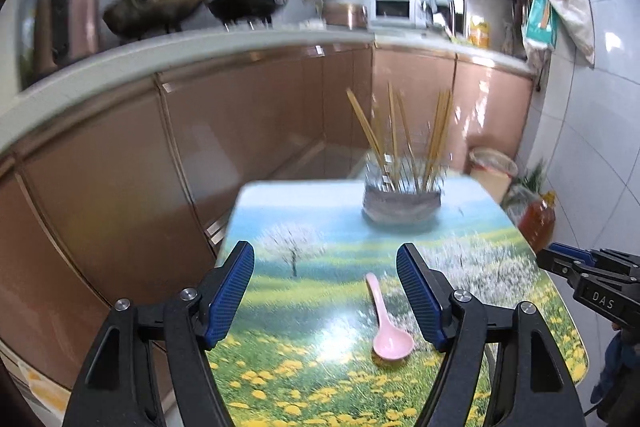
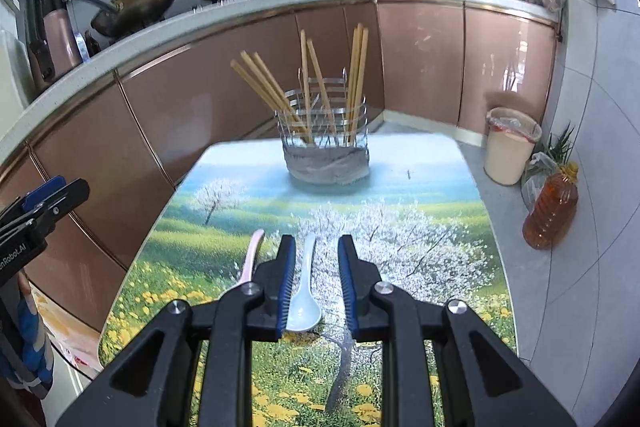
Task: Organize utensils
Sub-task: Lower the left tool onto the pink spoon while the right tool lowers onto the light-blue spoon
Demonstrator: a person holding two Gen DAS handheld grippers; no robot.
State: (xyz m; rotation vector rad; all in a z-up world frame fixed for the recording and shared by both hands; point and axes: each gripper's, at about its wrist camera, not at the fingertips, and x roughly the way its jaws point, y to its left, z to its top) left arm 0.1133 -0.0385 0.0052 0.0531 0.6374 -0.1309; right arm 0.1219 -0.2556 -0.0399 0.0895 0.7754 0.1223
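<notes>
A pink spoon (image 1: 386, 323) lies on the meadow-print table (image 1: 304, 367), between the fingers of my left gripper (image 1: 325, 255) and nearer the right one. That gripper is open wide and holds nothing. A white spoon (image 2: 306, 287) lies on the table (image 2: 420, 267) under my right gripper (image 2: 317, 243), whose jaws stand narrowly apart around its handle without pressing on it. The pink spoon (image 2: 252, 259) lies just to its left. A wire holder (image 2: 326, 155) with several chopsticks stands at the table's far end (image 1: 402, 199).
Brown cabinets (image 2: 120, 155) under a counter with woks (image 2: 136, 7) run along the left and back. On the floor to the right stand a cream bin (image 2: 510, 151) and an oil bottle (image 2: 552, 211). Each gripper shows at the other view's edge (image 1: 560, 259) (image 2: 60, 191).
</notes>
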